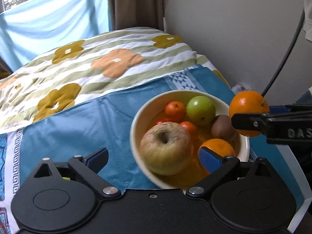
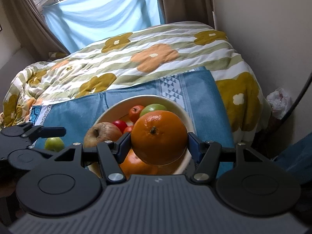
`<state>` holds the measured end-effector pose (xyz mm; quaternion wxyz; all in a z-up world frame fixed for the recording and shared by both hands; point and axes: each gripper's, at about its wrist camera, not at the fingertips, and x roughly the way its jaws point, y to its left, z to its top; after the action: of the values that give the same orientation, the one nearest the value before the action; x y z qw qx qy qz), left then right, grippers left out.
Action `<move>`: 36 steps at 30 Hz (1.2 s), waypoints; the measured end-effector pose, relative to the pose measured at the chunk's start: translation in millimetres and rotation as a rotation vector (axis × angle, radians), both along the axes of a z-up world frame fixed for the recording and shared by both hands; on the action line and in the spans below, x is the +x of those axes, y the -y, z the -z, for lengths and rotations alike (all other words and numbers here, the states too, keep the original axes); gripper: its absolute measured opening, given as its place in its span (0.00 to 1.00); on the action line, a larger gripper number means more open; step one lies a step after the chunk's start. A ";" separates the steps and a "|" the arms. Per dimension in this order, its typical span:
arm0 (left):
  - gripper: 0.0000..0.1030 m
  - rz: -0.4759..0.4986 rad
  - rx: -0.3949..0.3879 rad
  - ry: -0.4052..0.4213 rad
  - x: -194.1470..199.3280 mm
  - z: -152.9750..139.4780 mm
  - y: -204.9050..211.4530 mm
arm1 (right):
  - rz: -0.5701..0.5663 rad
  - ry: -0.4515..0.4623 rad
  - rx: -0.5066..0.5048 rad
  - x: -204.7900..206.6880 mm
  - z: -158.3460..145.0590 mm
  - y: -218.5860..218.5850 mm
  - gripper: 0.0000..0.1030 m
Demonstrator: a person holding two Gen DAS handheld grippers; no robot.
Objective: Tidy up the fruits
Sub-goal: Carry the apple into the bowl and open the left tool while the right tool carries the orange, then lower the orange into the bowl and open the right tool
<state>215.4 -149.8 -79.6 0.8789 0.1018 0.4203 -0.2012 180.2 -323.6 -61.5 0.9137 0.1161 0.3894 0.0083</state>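
Over the near rim of the cream bowl (image 1: 136, 120), the left gripper (image 1: 154, 157) hangs with its blue-padded fingers (image 1: 209, 159) spread wide and nothing pressed between them; the large pale apple (image 1: 165, 146) lies in the bowl just ahead of that gap, untouched by either pad. Beside the apple, at the bowl's near right, sits an orange (image 1: 218, 146), partly hidden behind the left gripper's right finger. Further into the bowl lie a brown kiwi (image 1: 222, 126) against the right wall, two small tangerines (image 1: 175, 111) toward the middle, a small red fruit (image 2: 120, 125) tucked behind the apple, and a green apple (image 1: 200, 110) at the far side. Above the bowl's right rim, the right gripper (image 2: 159, 143) has its fingers closed on a big navel orange (image 2: 159, 137), one pad on each flank, stem end facing the camera, the fruit clear of the bowl's contents. In the right wrist view a second small green fruit (image 2: 54, 144) shows to the left of the bowl, below the left gripper, on the blue patterned cloth (image 1: 78, 120) that carries the bowl. Beyond the bowl the cloth ends against a striped floral quilt (image 1: 97, 62) on a bed, and behind that hangs a pale blue sheet (image 2: 101, 13) under the window.
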 end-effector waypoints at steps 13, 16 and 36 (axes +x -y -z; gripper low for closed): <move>0.98 -0.108 0.025 0.009 -25.7 2.5 -42.6 | -0.090 0.015 -0.016 33.3 25.0 -30.3 0.74; 0.98 -0.121 0.023 0.019 -31.2 3.3 -43.3 | -0.097 0.010 -0.011 35.1 29.8 -30.5 0.75; 0.98 -0.341 -0.015 0.121 -99.6 -35.4 -68.5 | -0.213 0.104 -0.055 -12.1 -12.4 -49.7 1.00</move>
<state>115.7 -81.4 -44.2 0.9246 0.0346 0.3765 -0.0460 168.1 -273.9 -49.1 0.9294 0.0483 0.3516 0.1008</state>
